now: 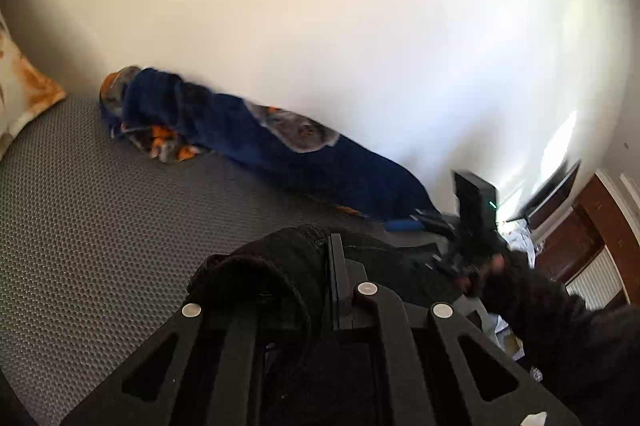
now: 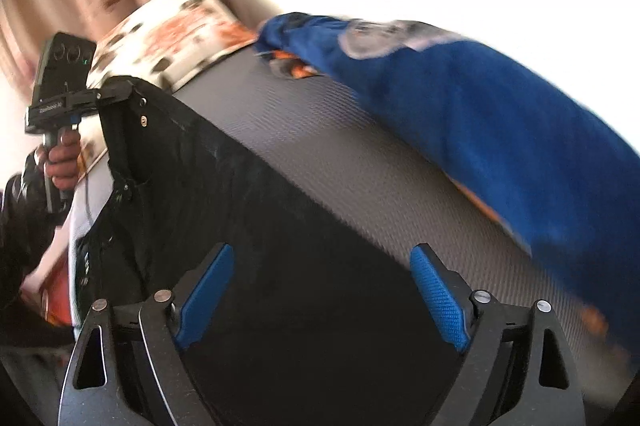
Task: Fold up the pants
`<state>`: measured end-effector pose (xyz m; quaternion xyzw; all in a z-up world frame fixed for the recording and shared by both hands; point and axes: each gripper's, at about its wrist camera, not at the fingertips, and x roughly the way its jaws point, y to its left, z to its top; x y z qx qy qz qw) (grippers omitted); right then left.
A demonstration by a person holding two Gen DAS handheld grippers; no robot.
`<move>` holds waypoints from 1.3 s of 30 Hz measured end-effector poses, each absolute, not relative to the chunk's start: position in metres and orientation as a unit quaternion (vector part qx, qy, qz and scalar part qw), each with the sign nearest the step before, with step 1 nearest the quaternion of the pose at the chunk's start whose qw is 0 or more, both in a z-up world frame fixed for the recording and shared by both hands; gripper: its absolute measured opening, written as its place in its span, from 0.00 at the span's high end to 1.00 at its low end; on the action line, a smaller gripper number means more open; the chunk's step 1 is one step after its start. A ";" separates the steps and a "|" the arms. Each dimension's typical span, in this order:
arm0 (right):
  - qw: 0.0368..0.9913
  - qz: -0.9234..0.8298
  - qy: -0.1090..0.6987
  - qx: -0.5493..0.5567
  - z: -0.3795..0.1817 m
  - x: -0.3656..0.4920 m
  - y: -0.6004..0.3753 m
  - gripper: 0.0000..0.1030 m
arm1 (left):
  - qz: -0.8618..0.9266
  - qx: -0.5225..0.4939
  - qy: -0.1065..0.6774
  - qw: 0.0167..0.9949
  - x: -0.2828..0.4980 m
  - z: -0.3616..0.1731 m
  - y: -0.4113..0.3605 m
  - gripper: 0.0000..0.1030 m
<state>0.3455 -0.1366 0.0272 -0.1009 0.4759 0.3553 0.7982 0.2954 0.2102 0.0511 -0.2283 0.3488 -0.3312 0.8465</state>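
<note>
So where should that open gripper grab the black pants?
Probably the near edge of the pants, just ahead of the open right gripper, coming in low along the mat: the left gripper holds the far corner up.

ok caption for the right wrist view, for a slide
Open right gripper over black pants on the grey mattress; left gripper clamps the waistband.

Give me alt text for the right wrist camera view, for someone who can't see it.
The right tongs hang open, blue pads wide apart, over black pants spread on a grey mat. At far left, the left tongs are shut on the pants' upper corner. A blue blanket lies beyond, with a patterned pillow behind.
</note>
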 end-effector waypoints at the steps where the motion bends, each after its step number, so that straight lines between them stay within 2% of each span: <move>1: 0.795 0.361 0.474 -0.116 0.030 0.350 -0.132 0.20 | -0.334 -0.226 0.347 0.847 0.293 0.054 0.209 0.93; 5: 0.749 0.418 0.497 -0.134 0.028 0.366 -0.118 0.23 | -0.331 -0.226 0.349 0.847 0.295 0.057 0.206 0.93; 8: 0.722 0.442 0.510 -0.151 0.019 0.371 -0.112 0.38 | -0.328 -0.225 0.351 0.848 0.290 0.059 0.211 0.93; 9: 0.713 0.447 0.520 -0.150 0.016 0.373 -0.112 0.40 | -0.326 -0.224 0.350 0.849 0.285 0.064 0.212 0.93; 13: 0.694 0.447 0.538 -0.169 0.000 0.377 -0.113 0.41 | -0.322 -0.220 0.354 0.850 0.287 0.061 0.210 0.93; 18: 0.691 0.437 0.550 -0.172 -0.012 0.376 -0.128 0.65 | -0.315 -0.214 0.361 0.851 0.288 0.059 0.206 0.93; 20: 0.695 0.429 0.548 -0.178 -0.013 0.374 -0.131 0.69 | -0.312 -0.213 0.363 0.852 0.288 0.059 0.205 0.93; 25: 0.707 0.394 0.553 -0.196 -0.013 0.368 -0.150 0.72 | -0.304 -0.209 0.369 0.853 0.291 0.057 0.205 0.93; 27: 0.711 0.374 0.560 -0.204 -0.015 0.366 -0.158 0.81 | -0.302 -0.207 0.372 0.853 0.292 0.057 0.205 0.93; 33: 0.746 0.332 0.544 -0.196 -0.004 0.355 -0.174 0.89 | -0.281 -0.194 0.382 0.859 0.294 0.057 0.202 0.93; 39: 0.797 0.272 0.500 -0.203 0.025 0.317 -0.179 0.91 | -0.280 -0.176 0.385 0.862 0.278 0.067 0.201 0.93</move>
